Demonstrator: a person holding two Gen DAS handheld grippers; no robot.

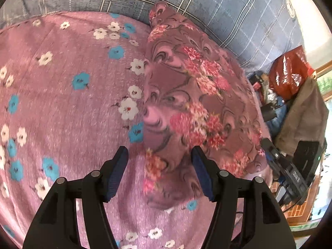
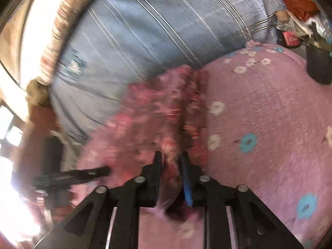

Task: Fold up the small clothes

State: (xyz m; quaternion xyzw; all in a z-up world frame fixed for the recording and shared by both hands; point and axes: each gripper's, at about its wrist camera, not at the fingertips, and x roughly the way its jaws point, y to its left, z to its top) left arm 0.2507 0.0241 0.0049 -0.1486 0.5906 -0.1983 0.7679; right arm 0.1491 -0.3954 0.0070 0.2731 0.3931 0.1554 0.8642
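Note:
A mauve floral garment [image 1: 186, 103] with pink and red flowers lies in a long strip on the pink flowered bedsheet [image 1: 62, 93]. My left gripper [image 1: 159, 155] is open and empty, its jaws wide apart just above the garment's near end. In the right wrist view, my right gripper [image 2: 171, 161] is shut on an edge of the same garment [image 2: 149, 112], with cloth bunched between the blue pads [image 2: 186, 184]. The right wrist view is motion-blurred. The left gripper shows as a dark shape [image 2: 72, 176] at the left of that view.
A blue-grey checked blanket [image 1: 228, 10] lies along the back of the bed, also in the right wrist view [image 2: 155, 31]. A red plastic bag [image 1: 288, 72], brown cloth [image 1: 305, 112] and black devices [image 1: 290, 172] sit off the bed's right side.

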